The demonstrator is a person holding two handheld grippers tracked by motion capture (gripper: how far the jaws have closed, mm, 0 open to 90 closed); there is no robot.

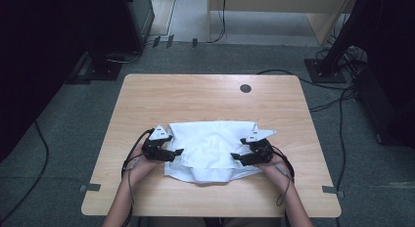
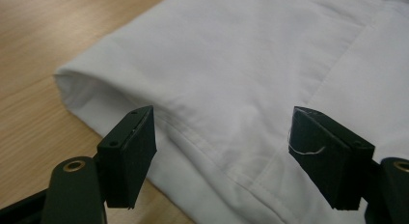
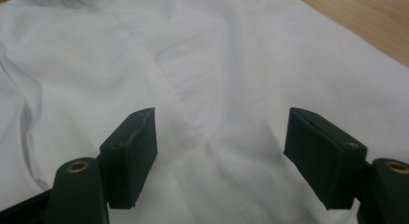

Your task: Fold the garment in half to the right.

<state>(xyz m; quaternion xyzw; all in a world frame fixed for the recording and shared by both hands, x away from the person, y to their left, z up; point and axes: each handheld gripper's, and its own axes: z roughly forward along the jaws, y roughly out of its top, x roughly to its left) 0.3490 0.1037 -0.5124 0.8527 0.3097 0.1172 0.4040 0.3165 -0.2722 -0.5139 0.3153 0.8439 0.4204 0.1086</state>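
Flat on the table point(image 1: 147, 97), the white folded garment point(image 1: 210, 144) shows stitched seams, both grippers' jaws gaping above it.

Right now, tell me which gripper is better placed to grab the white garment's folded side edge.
Left. The left gripper hangs with open jaws over the white garment right by its folded side edge, wood beside it. The right gripper, also open, hovers over mid-cloth along a seam, its edge farther off.

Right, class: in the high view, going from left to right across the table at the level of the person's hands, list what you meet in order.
Bare wooden table → left hand-held gripper → white garment → right hand-held gripper → bare table again.
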